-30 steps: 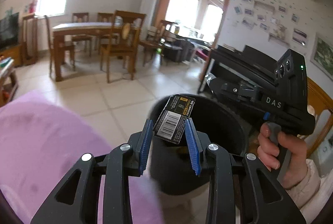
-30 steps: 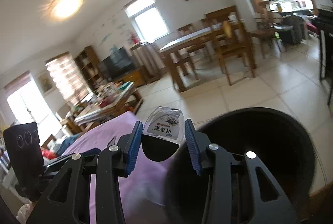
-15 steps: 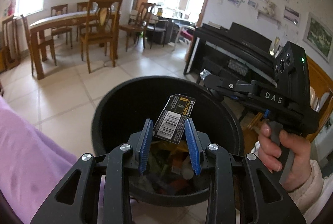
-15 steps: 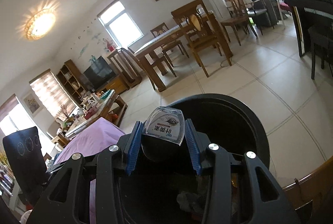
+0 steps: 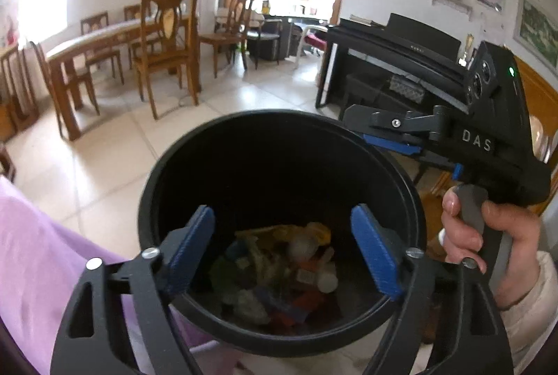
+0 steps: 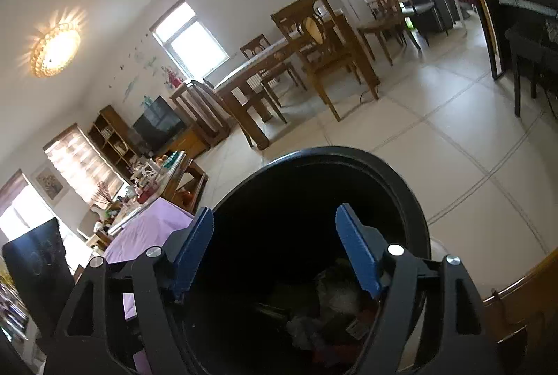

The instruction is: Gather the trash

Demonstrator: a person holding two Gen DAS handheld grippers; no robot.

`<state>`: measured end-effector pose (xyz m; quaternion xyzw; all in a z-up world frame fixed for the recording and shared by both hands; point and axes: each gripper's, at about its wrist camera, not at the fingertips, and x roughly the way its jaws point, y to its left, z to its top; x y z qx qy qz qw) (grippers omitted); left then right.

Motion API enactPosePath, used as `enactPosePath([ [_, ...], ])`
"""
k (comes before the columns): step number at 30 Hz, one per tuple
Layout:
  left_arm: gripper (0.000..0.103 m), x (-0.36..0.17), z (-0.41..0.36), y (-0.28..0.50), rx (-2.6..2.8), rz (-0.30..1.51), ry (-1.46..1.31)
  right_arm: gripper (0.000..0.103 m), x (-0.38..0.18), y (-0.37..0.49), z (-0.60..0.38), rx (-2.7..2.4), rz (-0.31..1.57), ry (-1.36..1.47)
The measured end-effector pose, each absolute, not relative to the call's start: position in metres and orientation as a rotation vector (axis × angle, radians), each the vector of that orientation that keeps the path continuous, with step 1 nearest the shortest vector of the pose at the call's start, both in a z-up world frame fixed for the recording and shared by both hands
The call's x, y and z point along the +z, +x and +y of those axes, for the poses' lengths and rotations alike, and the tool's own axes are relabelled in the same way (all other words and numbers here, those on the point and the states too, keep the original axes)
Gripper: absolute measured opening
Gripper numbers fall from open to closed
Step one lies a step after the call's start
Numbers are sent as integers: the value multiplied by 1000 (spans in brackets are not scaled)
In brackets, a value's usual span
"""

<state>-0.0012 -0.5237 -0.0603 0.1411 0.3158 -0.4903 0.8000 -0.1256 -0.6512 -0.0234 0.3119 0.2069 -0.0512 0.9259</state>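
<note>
With both claws poised over the mouth of the black bin (image 5: 279, 144), the relation that matters is a vertical one: the collected trash (image 5: 279, 267) lies straight below and slightly ahead of the left claw (image 5: 282, 249), heaped on the bin's bottom as a jumble of wrappers, a small white bottle and coloured scraps. The left claw's jaws are opening and stand wide, with nothing between the blue pads (image 5: 190, 251); only the litter far beneath shows through the gap. The right claw (image 6: 275, 253) is likewise opening, its jaws spread and bare, and it looks down into the same bin from the opposite side, the pile showing below and to the right of its pads.

The heap has no single long axis worth aiming at. Both hands tilt their claws downward over the rim, the left more steeply. In the left wrist view the right hand (image 5: 488, 235) grips its handle just to the right of the left claw, beyond the bin's rim, fingers wrapped round the grey trigger grip and a pale sleeve at the wrist. A purple cloth (image 5: 38, 256) lies to the lower left of the left claw, beside the bin.

Judging by the empty jaws above a filled bin, this drop looks done; the next move would be to lift both claws clear of the rim and go after further litter. None is visible outside the bin, so neither hand is plainly nearer to it.
</note>
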Motion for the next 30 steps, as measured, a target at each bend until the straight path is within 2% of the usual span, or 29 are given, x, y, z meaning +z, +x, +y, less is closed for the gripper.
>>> enactPosePath([
  [2,95,-55,-519,-5,-1052,657,312,76,-21,-127,-649,-105,423,631],
  [3,96,-52,-517,-7,-1054,647,310,77,-19,-128,-647,-105,422,630],
  [12,97,-24,-464,-14,-1051,590,233,77,-8,-124,-623,-101,457,583],
  [15,97,-14,-438,-15,-1031,570,202,83,-2,-119,-611,-90,471,556],
  [23,97,0,-321,-6,-831,524,104,91,11,-82,-537,7,539,465],
  [30,97,0,-193,10,-495,506,18,98,19,-30,-423,164,579,330],
])
